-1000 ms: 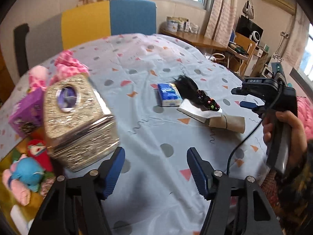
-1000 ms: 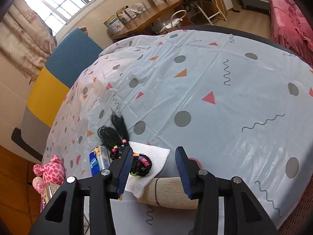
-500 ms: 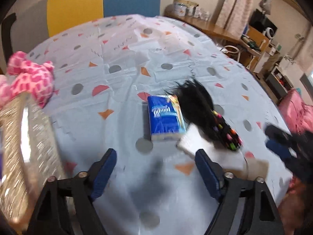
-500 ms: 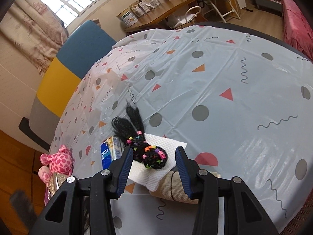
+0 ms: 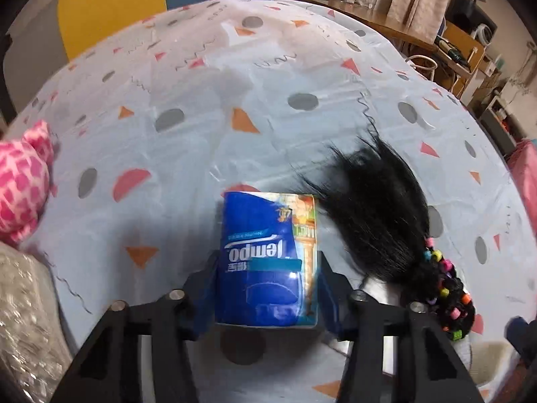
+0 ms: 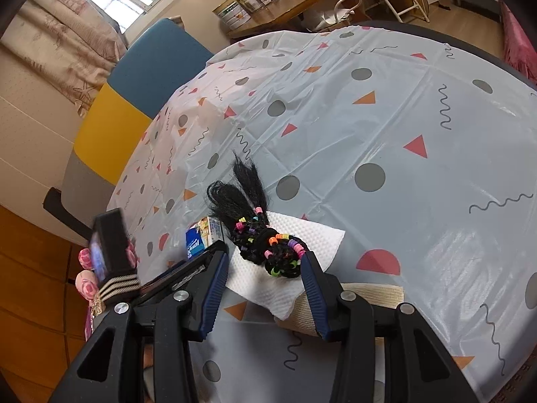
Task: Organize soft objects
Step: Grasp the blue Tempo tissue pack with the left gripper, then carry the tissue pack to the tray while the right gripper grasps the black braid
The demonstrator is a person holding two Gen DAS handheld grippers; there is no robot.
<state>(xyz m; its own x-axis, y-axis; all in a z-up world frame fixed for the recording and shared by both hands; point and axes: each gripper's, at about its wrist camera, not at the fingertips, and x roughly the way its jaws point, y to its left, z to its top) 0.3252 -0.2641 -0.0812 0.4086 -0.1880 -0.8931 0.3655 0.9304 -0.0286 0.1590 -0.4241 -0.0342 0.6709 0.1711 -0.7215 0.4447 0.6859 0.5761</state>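
Left gripper (image 5: pixel 266 288) jaws straddle the Tempo tissue pack (image 5: pixel 265 262), contact unclear; right gripper (image 6: pixel 265 288) jaws spread over the beaded hairpiece (image 6: pixel 265 241). Sorting has barely begun.

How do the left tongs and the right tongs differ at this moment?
The left tongs have the blue tissue pack between their fingers; the right tongs hold nothing. The left sit narrow against the pack; the right stand wide open over the white paper towel. Both have blue pads and black frames.
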